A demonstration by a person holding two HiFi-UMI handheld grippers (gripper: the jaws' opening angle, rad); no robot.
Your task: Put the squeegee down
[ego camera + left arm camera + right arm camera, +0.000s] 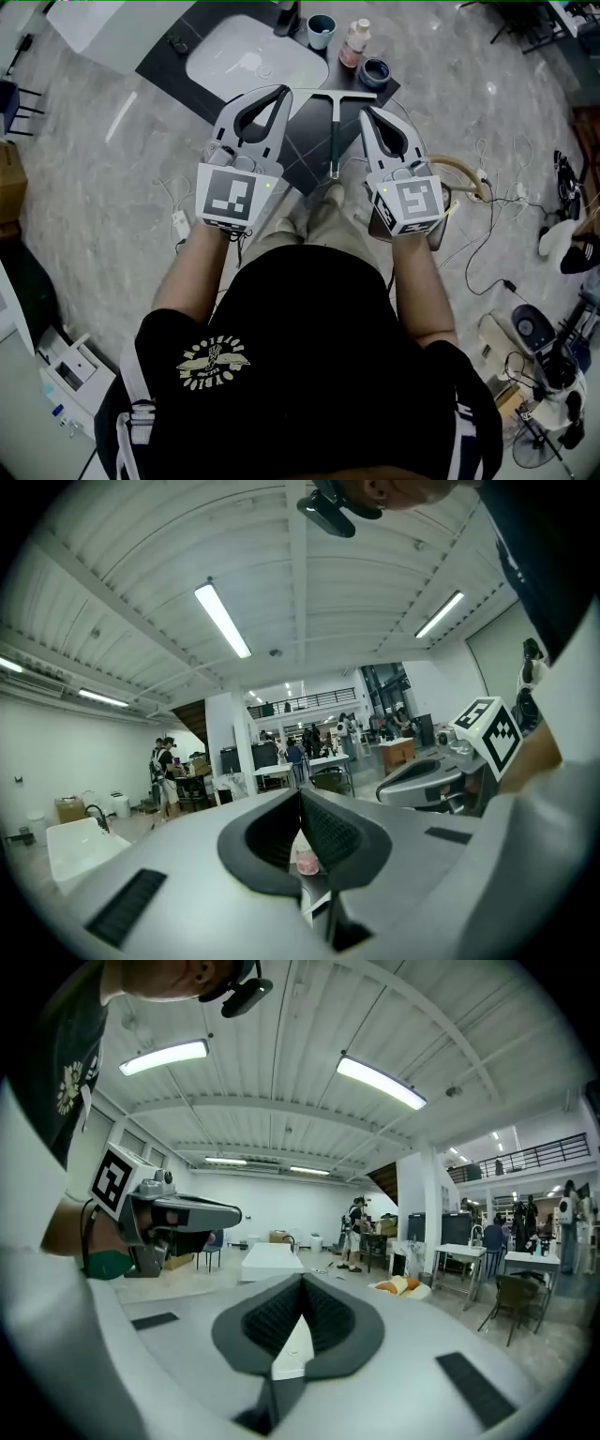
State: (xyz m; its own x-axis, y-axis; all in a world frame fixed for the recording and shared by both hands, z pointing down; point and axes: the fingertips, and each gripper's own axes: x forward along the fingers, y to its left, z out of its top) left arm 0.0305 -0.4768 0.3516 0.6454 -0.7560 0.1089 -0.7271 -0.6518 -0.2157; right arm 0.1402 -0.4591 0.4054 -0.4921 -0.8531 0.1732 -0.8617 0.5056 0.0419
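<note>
Squeegee (333, 131) lies on dark counter (305, 145), handle toward the person (left claw (279, 92), right claw (366, 114) both closed, empty).

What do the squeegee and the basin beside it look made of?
Squeegee: thin grey handle and crossbar with a dull sheen, probably metal or plastic; the blade is too small to tell. Basin: white, glossy with light glints, likely glazed ceramic.

A grey marbled floor (94, 178) carries loose cables (489, 228), and long strip lights (223, 621) line a white ribbed ceiling (356, 583) above distant tables (525, 1262).
</note>
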